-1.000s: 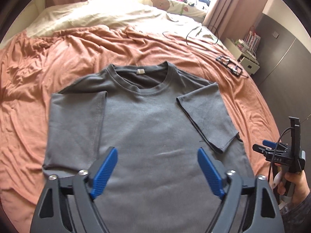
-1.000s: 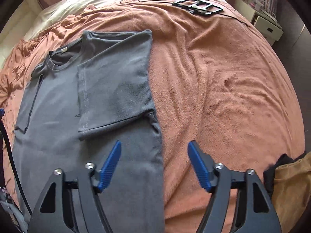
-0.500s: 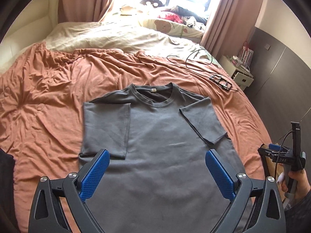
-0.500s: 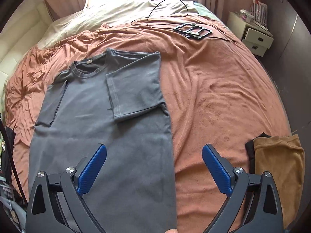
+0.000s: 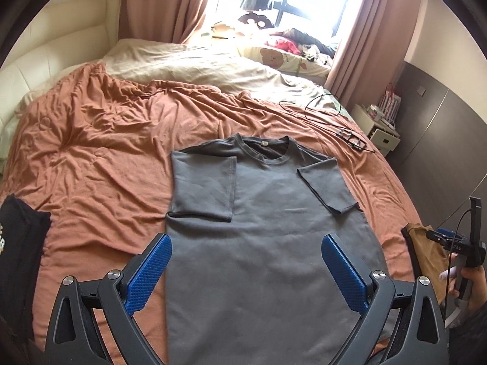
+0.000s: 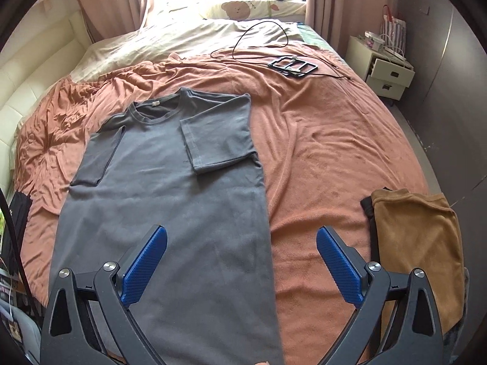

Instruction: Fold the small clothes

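A dark grey T-shirt (image 5: 268,231) (image 6: 170,200) lies flat on the orange bedspread, collar away from me, both short sleeves folded inward onto the chest. My left gripper (image 5: 243,270) hovers open above the shirt's lower half, blue pads wide apart, holding nothing. My right gripper (image 6: 240,264) is also open and empty, raised above the shirt's right edge and the bare blanket beside it. In the left wrist view, the right gripper's body (image 5: 456,243) shows at the right edge, held by a hand (image 5: 471,286).
A folded tan garment (image 6: 417,243) over a black one lies at the bed's right edge. A black garment (image 5: 18,255) sits at the left edge. A black frame and cable (image 6: 292,65) lie farther up the bed. A white nightstand (image 6: 386,70) stands beyond.
Both grippers have pulled back and risen away from the shirt, so much more of the bed and room shows. Their jaws have opened wider. The shirt has not moved.
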